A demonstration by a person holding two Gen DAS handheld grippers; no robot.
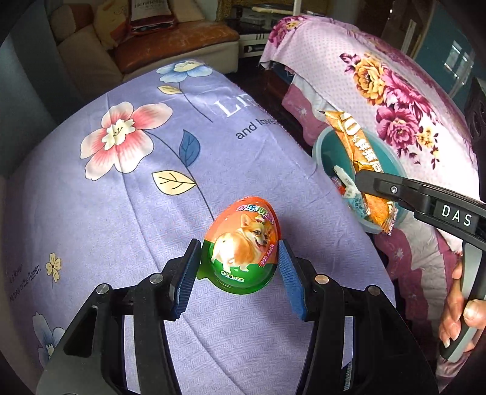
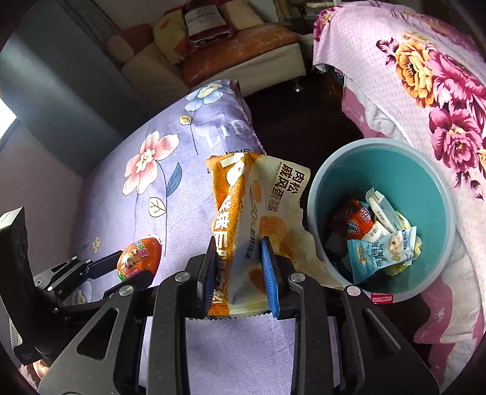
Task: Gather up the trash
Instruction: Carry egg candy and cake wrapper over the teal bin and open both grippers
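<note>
While clamped in right gripper (image 2: 238, 273), crumpled orange-white wrapper (image 2: 243, 212).

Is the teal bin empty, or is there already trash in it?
Not empty. The teal bin has several wrappers piled at its bottom, well below the rim.

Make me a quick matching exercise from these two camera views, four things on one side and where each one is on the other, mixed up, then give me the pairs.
1. egg-shaped package
2. orange cake wrapper
3. light blue snack packet
4. Hennessy bag

A. inside the teal bin
B. on the sofa
C. clamped in the right tool
D. on the purple sheet, between the left tool's pads

Pairs: 1-D, 2-C, 3-A, 4-B
</note>
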